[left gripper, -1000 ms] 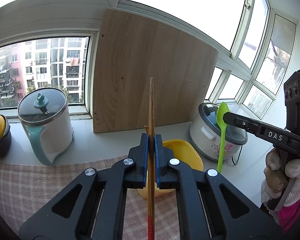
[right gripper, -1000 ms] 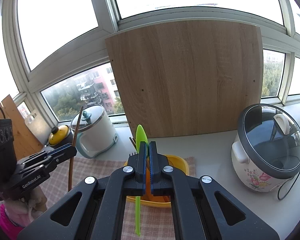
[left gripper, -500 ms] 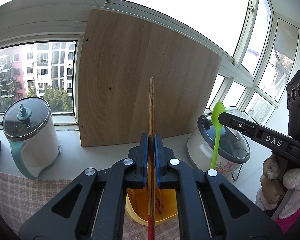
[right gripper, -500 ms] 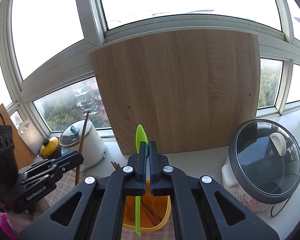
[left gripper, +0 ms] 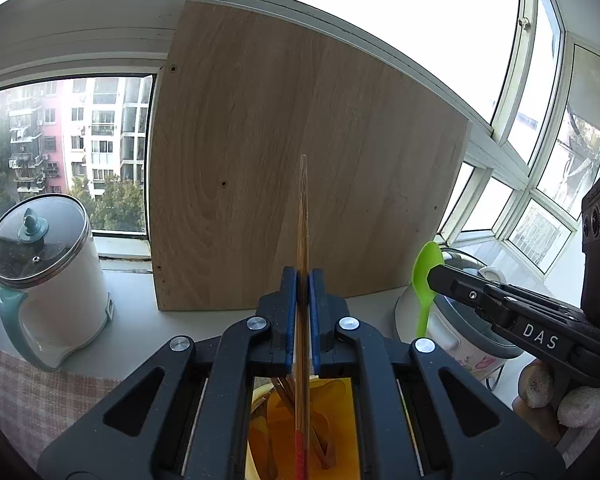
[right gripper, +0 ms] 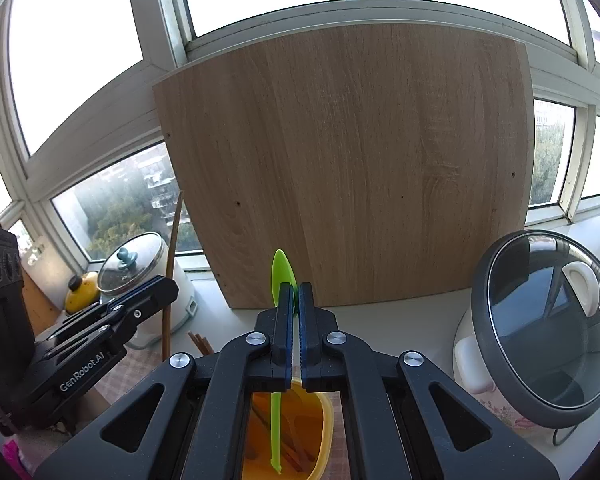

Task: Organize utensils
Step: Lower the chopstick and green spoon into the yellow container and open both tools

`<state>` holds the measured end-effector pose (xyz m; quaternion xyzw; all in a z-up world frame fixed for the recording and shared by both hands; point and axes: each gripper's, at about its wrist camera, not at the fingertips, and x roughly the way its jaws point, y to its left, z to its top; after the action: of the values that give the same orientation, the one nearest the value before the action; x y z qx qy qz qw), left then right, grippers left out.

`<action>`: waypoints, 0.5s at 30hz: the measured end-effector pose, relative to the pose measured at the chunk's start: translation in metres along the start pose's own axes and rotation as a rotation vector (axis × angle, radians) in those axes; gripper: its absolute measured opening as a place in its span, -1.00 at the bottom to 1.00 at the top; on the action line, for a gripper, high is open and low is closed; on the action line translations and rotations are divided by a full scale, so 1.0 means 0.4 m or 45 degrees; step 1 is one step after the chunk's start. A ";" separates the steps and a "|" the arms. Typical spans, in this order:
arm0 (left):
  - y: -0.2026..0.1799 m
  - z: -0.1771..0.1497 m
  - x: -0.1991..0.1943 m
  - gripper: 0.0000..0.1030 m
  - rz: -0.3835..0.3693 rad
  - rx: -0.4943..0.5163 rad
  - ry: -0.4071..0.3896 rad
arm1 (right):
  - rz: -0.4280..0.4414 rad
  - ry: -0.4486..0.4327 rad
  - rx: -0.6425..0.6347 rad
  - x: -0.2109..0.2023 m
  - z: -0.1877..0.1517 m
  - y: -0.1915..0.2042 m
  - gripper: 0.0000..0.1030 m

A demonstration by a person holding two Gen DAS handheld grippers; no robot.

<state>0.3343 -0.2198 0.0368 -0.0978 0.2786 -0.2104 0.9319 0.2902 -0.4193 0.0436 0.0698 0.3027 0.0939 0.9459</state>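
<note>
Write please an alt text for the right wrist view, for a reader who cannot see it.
The right tool grips a green spoon upright, its handle hanging over a yellow container with chopsticks inside. Behind stands a wooden board against the window, a rice cooker at right, the left tool holding a chopstick at left.

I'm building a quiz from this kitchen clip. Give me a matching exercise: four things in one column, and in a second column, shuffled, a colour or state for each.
Things:
1. spoon
2. chopstick
3. holder
4. kettle

Colours or states:
A. yellow, below both hand-held grippers
B. white, with a glass lid
C. green, clamped in the right hand-held gripper
D. wooden, clamped in the left hand-held gripper

Pairs: 1-C, 2-D, 3-A, 4-B
</note>
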 end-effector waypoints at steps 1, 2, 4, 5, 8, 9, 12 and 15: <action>-0.002 -0.003 0.003 -0.93 0.004 0.003 -0.004 | 0.000 0.004 0.002 0.006 -0.003 -0.003 -0.98; -0.003 -0.007 0.007 -0.93 0.006 0.005 -0.007 | 0.000 0.008 0.005 0.011 -0.005 -0.005 -0.98; -0.006 -0.013 0.014 -0.93 0.005 0.006 -0.007 | 0.000 0.015 0.010 0.020 -0.009 -0.008 -0.98; -0.008 -0.017 0.016 -0.93 0.005 0.007 -0.004 | 0.000 0.021 0.012 0.024 -0.012 -0.011 -0.98; -0.009 -0.027 0.022 -0.93 0.003 0.004 0.004 | -0.002 0.031 0.012 0.030 -0.021 -0.014 -0.98; -0.008 -0.029 0.022 -0.93 0.004 0.002 0.006 | -0.002 0.035 0.012 0.032 -0.023 -0.015 -0.98; -0.007 -0.035 0.021 -0.93 0.008 0.001 0.012 | -0.005 0.044 0.012 0.033 -0.031 -0.016 -0.98; -0.007 -0.039 0.018 -0.93 0.006 0.002 0.020 | -0.009 0.050 0.011 0.031 -0.039 -0.017 -0.98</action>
<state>0.3300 -0.2264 0.0212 -0.0949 0.2860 -0.2091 0.9303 0.2919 -0.4221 0.0229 0.0708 0.3220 0.0908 0.9397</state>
